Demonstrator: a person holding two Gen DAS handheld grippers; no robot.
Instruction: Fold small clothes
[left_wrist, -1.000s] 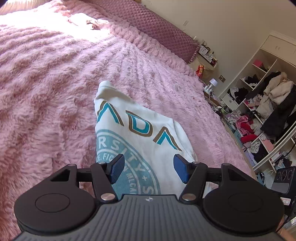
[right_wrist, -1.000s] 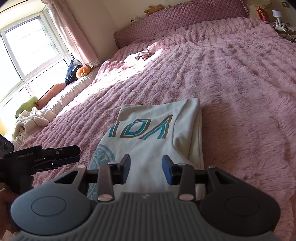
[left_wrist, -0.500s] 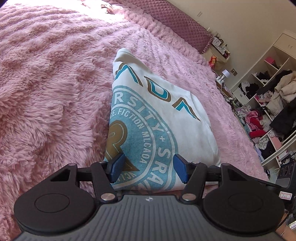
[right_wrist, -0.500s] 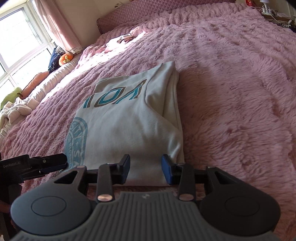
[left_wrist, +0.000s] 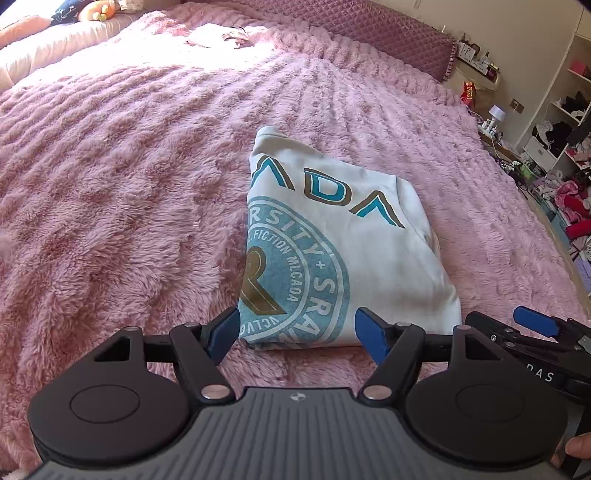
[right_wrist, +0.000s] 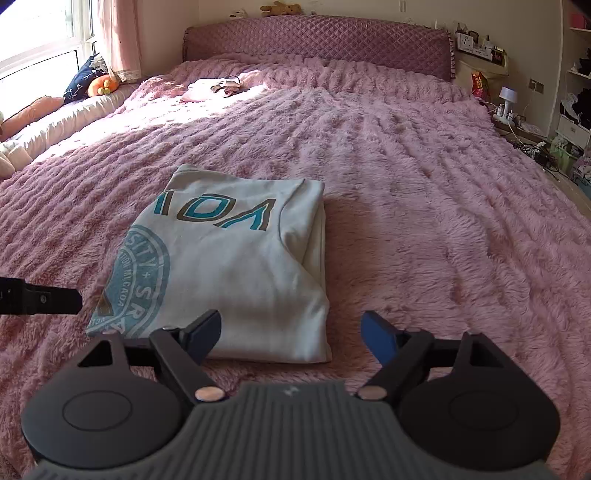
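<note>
A white shirt (left_wrist: 343, 240) with a teal round print lies folded into a rectangle on the pink bed. My left gripper (left_wrist: 297, 326) hovers at its near left corner. Its jaws are opening, and the blue pads (left_wrist: 221, 332) press on nothing. My right gripper (right_wrist: 291, 328) hangs over the near right corner of the shirt (right_wrist: 229, 266). Its jaws are also opening wide, with only the hem showing in the gap. In the left wrist view the right gripper (left_wrist: 509, 326) shows at the right edge. A left finger (right_wrist: 40, 301) enters the right wrist view from the left.
The fluffy pink bedspread (right_wrist: 424, 184) stretches to a quilted purple headboard (right_wrist: 317, 40). A small pile of pink clothes (right_wrist: 214, 86) lies near the headboard. Cushions (right_wrist: 85, 79) sit by the window at left. Cluttered shelves (left_wrist: 565, 155) and a bedside lamp (right_wrist: 508, 98) stand at right.
Both grippers have drawn back from the shirt and lifted, so all of it now shows. The right jaws have spread far wider and the left jaws a little.
</note>
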